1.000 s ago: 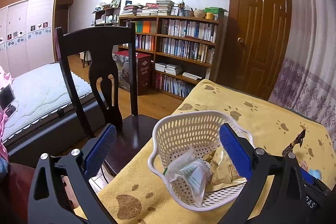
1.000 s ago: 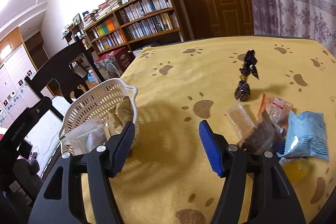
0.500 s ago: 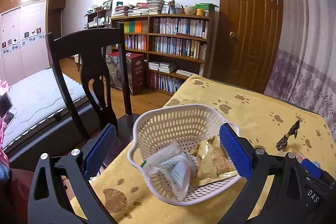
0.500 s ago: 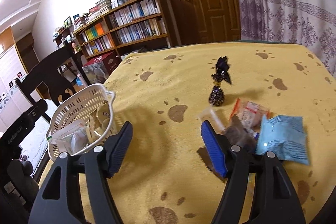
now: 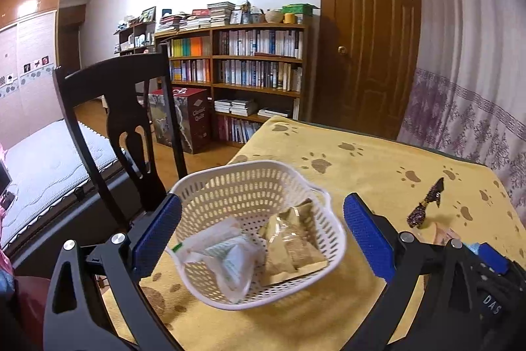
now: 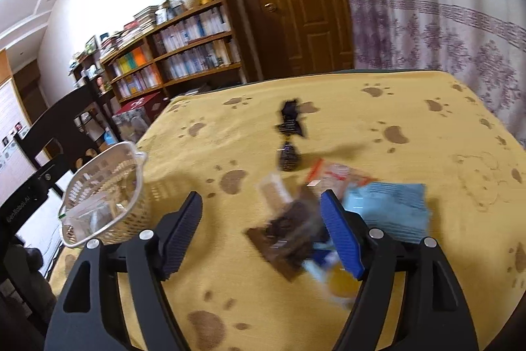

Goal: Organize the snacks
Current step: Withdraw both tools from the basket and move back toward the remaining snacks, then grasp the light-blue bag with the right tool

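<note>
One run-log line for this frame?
left tongs: open, at basket | right tongs: open, over dark packet | table

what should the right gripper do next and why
Probably ease the open right gripper forward and down onto the dark brown packet lying between its fingers; loose snacks remain on the cloth while the white basket already holds some.

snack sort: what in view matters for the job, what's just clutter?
Job:
white basket, two packets in it
snack pile
dark twisted candy
left gripper and right gripper, jaws open

Clutter:
chair
bookshelf
door
curtain
</note>
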### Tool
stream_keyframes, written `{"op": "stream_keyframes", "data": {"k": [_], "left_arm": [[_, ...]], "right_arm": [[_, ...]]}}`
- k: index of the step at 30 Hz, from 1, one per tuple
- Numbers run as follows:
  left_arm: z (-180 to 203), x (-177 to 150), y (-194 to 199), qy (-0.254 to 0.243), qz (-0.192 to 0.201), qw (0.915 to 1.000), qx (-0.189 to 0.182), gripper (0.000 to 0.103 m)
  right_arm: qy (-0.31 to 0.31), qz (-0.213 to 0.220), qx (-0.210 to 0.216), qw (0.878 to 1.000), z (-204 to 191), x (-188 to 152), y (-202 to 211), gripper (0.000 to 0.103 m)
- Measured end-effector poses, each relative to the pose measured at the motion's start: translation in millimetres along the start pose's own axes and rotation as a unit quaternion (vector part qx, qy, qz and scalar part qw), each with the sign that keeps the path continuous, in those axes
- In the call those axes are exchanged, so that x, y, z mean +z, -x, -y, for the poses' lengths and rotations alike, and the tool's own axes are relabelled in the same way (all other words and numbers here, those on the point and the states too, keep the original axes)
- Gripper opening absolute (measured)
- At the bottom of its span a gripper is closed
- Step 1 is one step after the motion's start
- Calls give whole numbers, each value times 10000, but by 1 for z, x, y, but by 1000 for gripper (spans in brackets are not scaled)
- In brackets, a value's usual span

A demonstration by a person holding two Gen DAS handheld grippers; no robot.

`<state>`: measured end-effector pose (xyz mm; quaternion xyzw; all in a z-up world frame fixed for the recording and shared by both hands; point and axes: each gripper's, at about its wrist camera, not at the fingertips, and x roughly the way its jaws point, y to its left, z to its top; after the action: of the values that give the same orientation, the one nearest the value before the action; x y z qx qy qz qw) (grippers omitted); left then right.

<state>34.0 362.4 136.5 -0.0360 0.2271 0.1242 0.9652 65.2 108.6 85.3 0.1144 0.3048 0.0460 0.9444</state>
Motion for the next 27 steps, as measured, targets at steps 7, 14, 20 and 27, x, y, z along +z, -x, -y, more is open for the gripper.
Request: {"op": "stream_keyframes", "data": {"k": [7, 14, 20, 27], "left_arm": [[22, -4, -1, -129, -65, 9998, -170, 100], [47, -9, -3, -279, -105, 9990, -348, 100], [61, -12, -6, -432, -153, 9982, -383, 100], [70, -16, -8, -535, -222, 9974, -430, 100]], "right_arm": [[-571, 75, -445, 9973, 70, -3, 16, 79], [-899, -108, -584, 9942, 112, -7, 11, 83], [-961, -420, -269, 9941, 112, -9, -10, 89], [-646, -970, -160, 9931, 93, 7, -48, 94]]}}
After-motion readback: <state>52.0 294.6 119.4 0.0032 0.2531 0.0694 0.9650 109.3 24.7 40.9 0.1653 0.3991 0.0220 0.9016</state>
